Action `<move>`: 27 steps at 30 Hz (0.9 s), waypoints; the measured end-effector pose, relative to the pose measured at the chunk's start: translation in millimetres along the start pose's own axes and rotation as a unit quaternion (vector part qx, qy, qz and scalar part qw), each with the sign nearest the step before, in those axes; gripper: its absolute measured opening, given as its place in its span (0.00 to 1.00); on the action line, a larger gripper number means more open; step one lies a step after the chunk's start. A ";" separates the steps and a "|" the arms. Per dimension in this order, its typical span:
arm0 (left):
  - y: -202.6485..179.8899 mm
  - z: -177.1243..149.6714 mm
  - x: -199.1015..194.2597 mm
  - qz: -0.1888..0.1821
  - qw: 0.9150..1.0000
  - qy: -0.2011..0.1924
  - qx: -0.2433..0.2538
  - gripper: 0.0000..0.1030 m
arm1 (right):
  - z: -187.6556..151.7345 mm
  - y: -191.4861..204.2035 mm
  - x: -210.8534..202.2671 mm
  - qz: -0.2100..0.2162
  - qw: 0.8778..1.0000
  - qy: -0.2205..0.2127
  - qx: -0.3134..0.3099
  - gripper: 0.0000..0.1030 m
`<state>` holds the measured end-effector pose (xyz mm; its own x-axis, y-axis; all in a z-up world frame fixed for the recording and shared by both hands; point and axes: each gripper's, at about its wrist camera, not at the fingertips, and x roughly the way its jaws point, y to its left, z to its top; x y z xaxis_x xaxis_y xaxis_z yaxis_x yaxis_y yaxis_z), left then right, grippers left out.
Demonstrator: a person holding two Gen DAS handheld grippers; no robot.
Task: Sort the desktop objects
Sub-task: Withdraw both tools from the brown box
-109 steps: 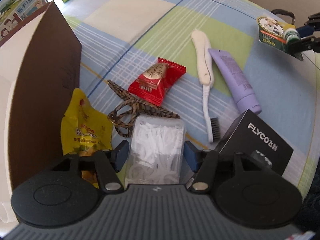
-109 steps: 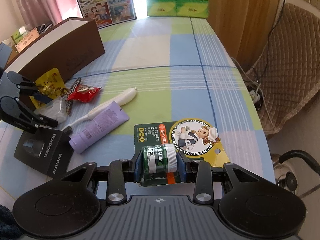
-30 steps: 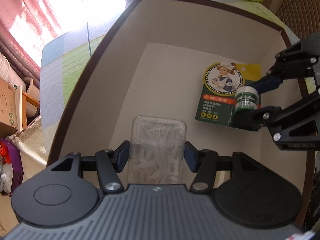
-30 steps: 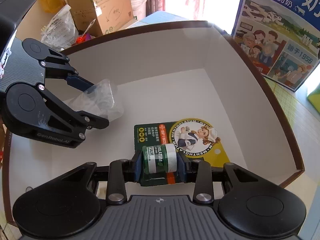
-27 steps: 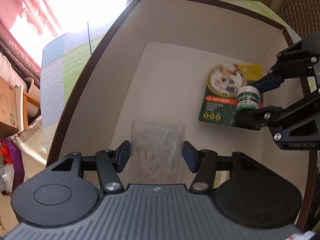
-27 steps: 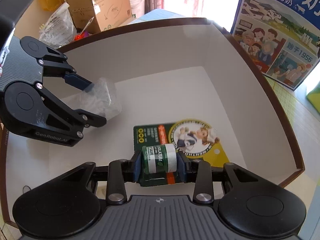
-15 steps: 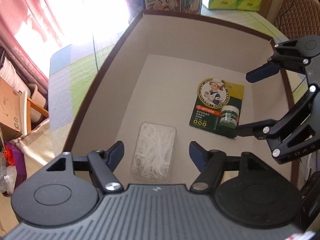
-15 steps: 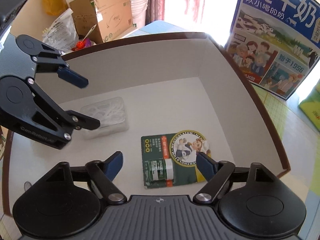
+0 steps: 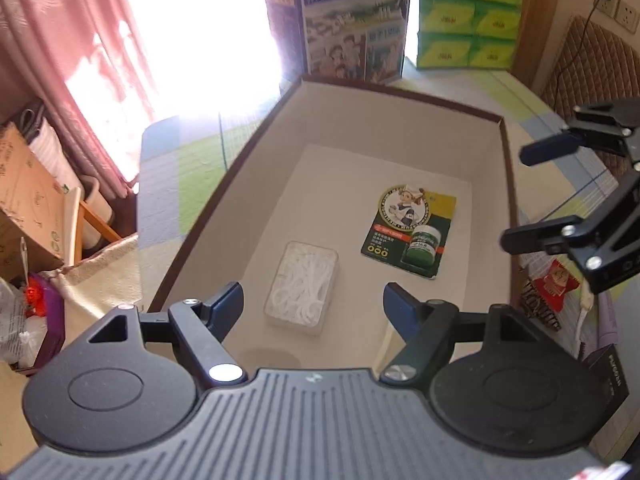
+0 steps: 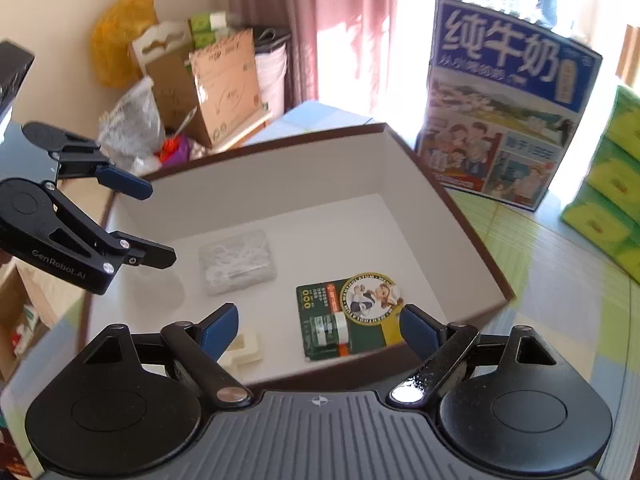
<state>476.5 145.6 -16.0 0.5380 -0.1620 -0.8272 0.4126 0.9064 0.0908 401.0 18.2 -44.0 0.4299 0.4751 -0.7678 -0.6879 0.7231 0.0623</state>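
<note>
A clear box of floss picks [image 9: 304, 288] [image 10: 238, 262] lies on the white floor of the brown-rimmed box [image 9: 256, 152] [image 10: 460, 216]. Beside it lies a green balm card with a small jar [image 9: 408, 232] [image 10: 348, 312]. My left gripper [image 9: 313, 306] [image 10: 150, 222] hovers above the floss box, jaws still opening, nothing touching the pads. My right gripper [image 10: 318, 320] [image 9: 526, 196] hangs over the box's near edge above the balm card, jaws also opening and holding nothing.
A small cream piece [image 10: 244, 350] lies in the box corner. A blue milk carton [image 9: 352, 20] and green tissue packs [image 9: 468, 16] stand behind the box. A red snack pack [image 9: 558, 280], a patterned hair clip [image 9: 536, 312] and a black box [image 9: 612, 376] lie on the checked cloth.
Both grippers let go of their items, spread their jaws and lifted back out of the box. The floss box and balm card now rest on the box floor.
</note>
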 end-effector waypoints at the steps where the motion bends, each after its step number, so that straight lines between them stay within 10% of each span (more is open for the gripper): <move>1: -1.8 -3.1 -7.0 0.001 1.000 -0.005 -0.004 0.72 | -2.6 1.5 -5.8 -0.002 1.000 -0.005 0.003 0.83; 27: -77.3 -120.5 -103.9 0.083 0.989 -0.001 -0.123 0.77 | -130.3 9.6 -91.7 0.031 0.992 0.011 -0.120 0.84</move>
<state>300.2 139.4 -3.9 0.5852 -0.0027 -0.8109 0.1266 0.9880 0.0880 278.8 -83.8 -56.1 0.3714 0.5027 -0.7806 -0.8337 0.5506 -0.0421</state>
